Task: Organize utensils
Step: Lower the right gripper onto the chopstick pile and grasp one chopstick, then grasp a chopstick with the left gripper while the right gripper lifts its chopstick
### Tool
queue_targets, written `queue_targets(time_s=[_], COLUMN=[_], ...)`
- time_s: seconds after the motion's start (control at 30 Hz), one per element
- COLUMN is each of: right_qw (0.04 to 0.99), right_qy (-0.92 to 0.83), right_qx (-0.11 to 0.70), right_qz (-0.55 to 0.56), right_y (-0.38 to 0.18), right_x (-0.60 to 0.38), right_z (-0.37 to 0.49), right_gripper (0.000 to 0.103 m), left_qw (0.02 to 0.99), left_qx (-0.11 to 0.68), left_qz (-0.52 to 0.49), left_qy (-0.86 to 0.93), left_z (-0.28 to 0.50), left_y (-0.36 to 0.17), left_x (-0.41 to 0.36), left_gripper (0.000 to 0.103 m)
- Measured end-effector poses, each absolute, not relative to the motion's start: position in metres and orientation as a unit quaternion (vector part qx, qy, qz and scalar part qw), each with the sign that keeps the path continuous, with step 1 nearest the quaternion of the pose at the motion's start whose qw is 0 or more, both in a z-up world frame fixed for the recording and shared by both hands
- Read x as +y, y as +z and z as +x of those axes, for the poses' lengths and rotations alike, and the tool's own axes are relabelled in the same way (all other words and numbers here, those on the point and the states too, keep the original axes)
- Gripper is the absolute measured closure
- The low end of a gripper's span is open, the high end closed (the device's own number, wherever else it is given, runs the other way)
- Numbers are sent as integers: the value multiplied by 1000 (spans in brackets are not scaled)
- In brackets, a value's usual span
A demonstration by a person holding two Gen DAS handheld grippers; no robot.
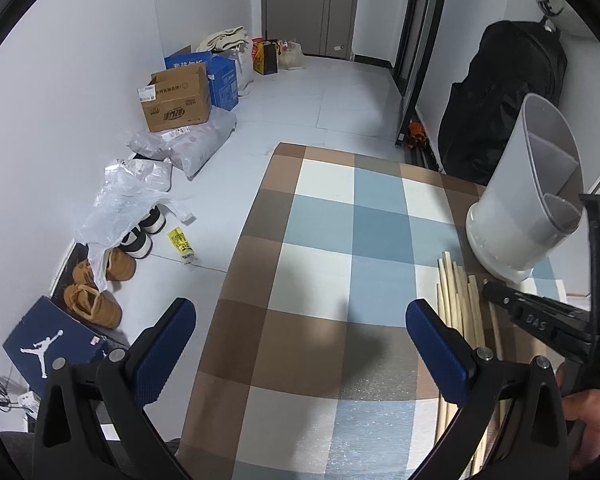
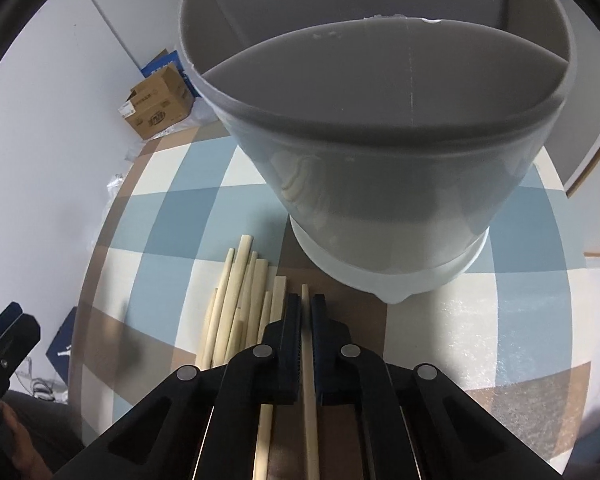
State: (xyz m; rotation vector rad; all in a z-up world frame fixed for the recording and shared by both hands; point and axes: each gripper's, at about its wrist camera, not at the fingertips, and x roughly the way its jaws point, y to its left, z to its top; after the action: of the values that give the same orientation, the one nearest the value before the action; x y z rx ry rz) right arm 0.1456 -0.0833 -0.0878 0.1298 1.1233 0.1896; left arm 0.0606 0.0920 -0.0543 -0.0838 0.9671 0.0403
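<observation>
Right wrist view: the right gripper (image 2: 306, 304) pinches one chopstick (image 2: 309, 380) lengthwise, pointing at the holder (image 2: 380, 184) just ahead; left gripper (image 1: 300, 320) gapes empty.

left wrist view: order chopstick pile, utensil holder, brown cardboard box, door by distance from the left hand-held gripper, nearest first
1. Chopstick pile: on the checked cloth, right beside the right finger of the left hand-held gripper.
2. Utensil holder: on the table, farther right, past the pile.
3. Brown cardboard box: on the floor by the left wall.
4. Door: far end of the room.
</observation>
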Motion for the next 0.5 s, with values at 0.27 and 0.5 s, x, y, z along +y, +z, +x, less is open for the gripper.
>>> queue_targets(time_s=[0.27, 0.5], right_qw=[865, 902], right_qy=[101, 109], right_qx=[484, 401], right_qz=[89, 119], right_y=[-61, -15], right_x=[-106, -142], right_z=[124, 98], right_gripper=[99, 99], left_qw=[868, 840], left_qx=[494, 534], left_qz=[-40, -55], left_qy=[-10, -78], left_z=[63, 72], left_y=[-68, -75], left_x=[85, 56], left_gripper=[1, 9])
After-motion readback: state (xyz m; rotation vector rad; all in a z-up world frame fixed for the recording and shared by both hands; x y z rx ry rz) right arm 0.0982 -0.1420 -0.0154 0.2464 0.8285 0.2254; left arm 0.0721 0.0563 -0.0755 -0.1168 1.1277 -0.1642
